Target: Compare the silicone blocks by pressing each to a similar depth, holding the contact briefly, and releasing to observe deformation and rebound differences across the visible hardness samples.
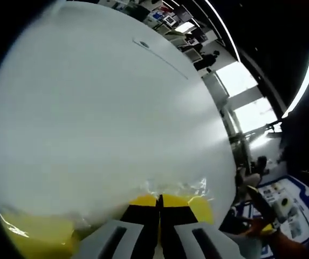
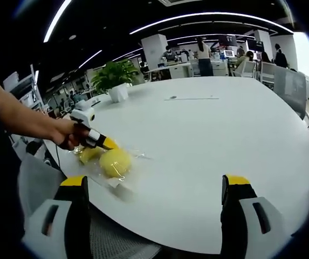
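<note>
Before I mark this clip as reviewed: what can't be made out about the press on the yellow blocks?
- Contact point: in the left gripper view, the left gripper, jaws together, covers where its tips meet the yellow block.
- Press depth: in the right gripper view, the blocks are too small.
- Block count: clear wrapping and glare blur the edges.
- Right gripper: open, apart from them.

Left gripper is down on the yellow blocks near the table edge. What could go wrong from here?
1. The yellow blocks lie in a clear wrapper close to the table's near edge; a slanted push may slide them off.
2. The left gripper comes in at an angle with jaws shut, so it could skid off the rounded block.
3. Wrapper glare may mask the rebound.
</note>
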A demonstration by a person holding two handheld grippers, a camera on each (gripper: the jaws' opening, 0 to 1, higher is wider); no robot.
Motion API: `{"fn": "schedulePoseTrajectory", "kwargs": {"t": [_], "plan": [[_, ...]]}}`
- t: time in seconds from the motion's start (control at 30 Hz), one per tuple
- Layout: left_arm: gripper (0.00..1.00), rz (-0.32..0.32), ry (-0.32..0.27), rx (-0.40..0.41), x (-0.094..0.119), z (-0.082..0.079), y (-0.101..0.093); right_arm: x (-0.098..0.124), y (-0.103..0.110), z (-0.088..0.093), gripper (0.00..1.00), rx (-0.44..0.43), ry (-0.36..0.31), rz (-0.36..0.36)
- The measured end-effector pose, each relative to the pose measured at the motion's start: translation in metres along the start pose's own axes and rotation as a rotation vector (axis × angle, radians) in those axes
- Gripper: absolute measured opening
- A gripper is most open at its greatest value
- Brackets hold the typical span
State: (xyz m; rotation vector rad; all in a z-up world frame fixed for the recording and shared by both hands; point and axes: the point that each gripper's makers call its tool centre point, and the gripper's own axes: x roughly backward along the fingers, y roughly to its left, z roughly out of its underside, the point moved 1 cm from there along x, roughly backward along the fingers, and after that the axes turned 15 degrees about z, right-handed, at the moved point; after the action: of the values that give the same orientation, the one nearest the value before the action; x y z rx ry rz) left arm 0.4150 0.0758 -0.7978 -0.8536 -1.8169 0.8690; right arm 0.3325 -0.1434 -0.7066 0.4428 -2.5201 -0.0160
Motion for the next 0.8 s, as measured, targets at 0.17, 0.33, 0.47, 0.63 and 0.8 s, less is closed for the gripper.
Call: {"fn": "schedulePoseTrajectory", "kwargs": {"t": [0.17,0.33,0.47,0.63,0.8], "plan": [[0.00,-0.004,-0.011,0.035,0.001,0.000,0.000,0.001,-0.001,0.000,0.96,0.011,0.004,-0.001],[0.00,0.016,-0.046,-0.021,-0.002,-0.010,-0.019,0.001,-0.004,-0.003,0.96,0.009,0.002,0.004],[0.00,0.059,-0.062,-0.020,-0.001,-0.013,-0.028,0.000,-0.003,-0.004,0.96,0.011,0.000,0.004],[0.00,0.128,-0.085,-0.055,0.001,-0.019,-0.046,-0.001,-0.002,-0.005,0.96,0.003,-0.008,0.006],[0.00,0.200,-0.109,-0.095,0.006,-0.024,-0.070,0.000,-0.001,-0.006,0.96,-0.002,-0.015,0.005]]}}
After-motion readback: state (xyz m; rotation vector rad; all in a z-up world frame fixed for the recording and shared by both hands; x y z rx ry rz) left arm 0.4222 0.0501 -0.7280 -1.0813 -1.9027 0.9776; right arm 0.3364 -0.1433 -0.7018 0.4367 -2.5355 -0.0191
